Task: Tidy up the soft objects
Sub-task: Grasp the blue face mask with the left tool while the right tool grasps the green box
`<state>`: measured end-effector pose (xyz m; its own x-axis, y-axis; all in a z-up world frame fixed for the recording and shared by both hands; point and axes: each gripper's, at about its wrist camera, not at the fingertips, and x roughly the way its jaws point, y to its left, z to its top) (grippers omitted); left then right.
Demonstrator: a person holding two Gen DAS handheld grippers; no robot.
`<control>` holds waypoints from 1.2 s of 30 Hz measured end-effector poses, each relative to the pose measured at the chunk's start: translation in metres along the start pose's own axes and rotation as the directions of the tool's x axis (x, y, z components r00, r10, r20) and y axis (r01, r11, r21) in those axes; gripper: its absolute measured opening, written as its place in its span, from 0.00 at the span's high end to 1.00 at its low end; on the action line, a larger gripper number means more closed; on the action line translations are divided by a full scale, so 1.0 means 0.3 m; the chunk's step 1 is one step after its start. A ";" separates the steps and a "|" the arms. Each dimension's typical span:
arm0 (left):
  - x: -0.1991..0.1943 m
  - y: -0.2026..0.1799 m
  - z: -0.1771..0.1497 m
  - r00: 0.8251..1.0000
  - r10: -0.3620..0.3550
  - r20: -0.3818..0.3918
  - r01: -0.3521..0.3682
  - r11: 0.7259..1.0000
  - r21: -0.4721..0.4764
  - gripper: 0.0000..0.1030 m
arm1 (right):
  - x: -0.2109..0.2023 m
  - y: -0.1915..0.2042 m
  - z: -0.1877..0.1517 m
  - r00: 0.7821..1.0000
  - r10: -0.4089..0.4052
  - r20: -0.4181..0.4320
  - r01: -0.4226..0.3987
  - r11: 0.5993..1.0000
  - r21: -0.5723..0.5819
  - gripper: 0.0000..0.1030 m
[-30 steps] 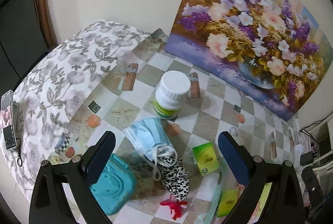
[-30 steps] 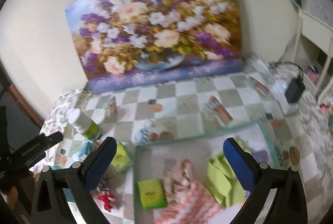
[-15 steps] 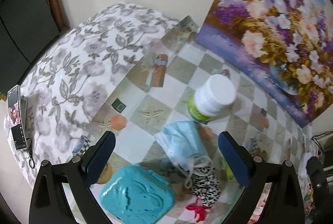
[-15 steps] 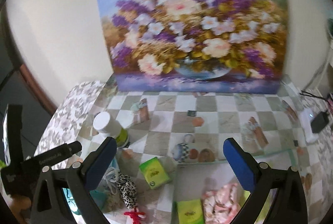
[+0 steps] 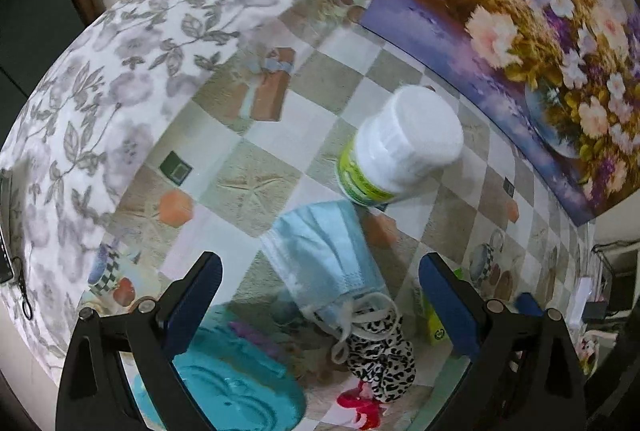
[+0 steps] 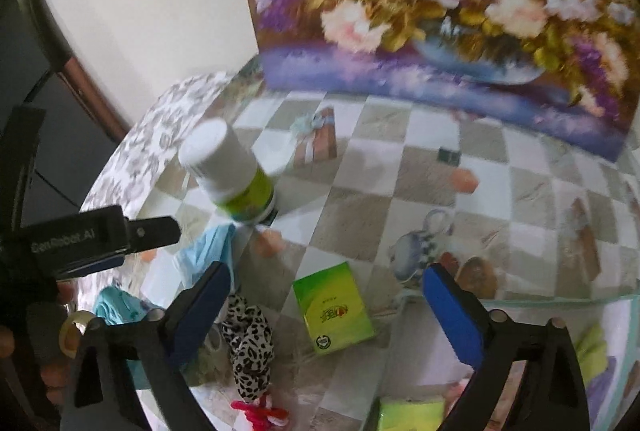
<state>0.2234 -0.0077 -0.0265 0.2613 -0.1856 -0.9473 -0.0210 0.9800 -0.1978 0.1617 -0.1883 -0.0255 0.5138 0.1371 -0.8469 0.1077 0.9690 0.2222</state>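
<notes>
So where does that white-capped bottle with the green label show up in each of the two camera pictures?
Left wrist view: the white-capped plastic bottle with the green label stands right of centre, just beyond the light blue face mask.
Right wrist view: the same bottle is left of centre, again just behind the mask.
Shared landmark: the leopard-print fabric scrunchie, near the bottom of both pictures.

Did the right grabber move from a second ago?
Yes. The right gripper swung left: the white bottle sits nearer the view's middle, and the tray has slid off right.
</notes>
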 end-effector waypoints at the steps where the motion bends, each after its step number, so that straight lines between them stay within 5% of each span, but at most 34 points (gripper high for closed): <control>1: 0.006 -0.010 -0.003 1.000 0.003 0.002 -0.003 1.000 0.011 0.04 | 0.018 -0.008 -0.007 1.000 0.009 -0.013 -0.009 1.000 0.008 0.12; 11: 0.092 -0.063 -0.017 1.000 0.028 -0.014 -0.027 0.998 0.055 0.06 | 0.115 -0.017 -0.038 0.996 0.033 -0.080 -0.033 0.999 0.002 0.19; 36: 0.191 -0.122 -0.028 0.993 0.122 -0.003 -0.121 0.987 0.106 0.39 | 0.197 0.015 -0.073 0.993 -0.011 -0.121 0.002 0.997 -0.075 0.41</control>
<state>0.2311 -0.0548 -0.0757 0.2539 -0.0647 -0.9651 0.0495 0.9973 -0.0538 0.1741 -0.1713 -0.0851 0.4058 0.1501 -0.9016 0.0447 0.9820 0.1836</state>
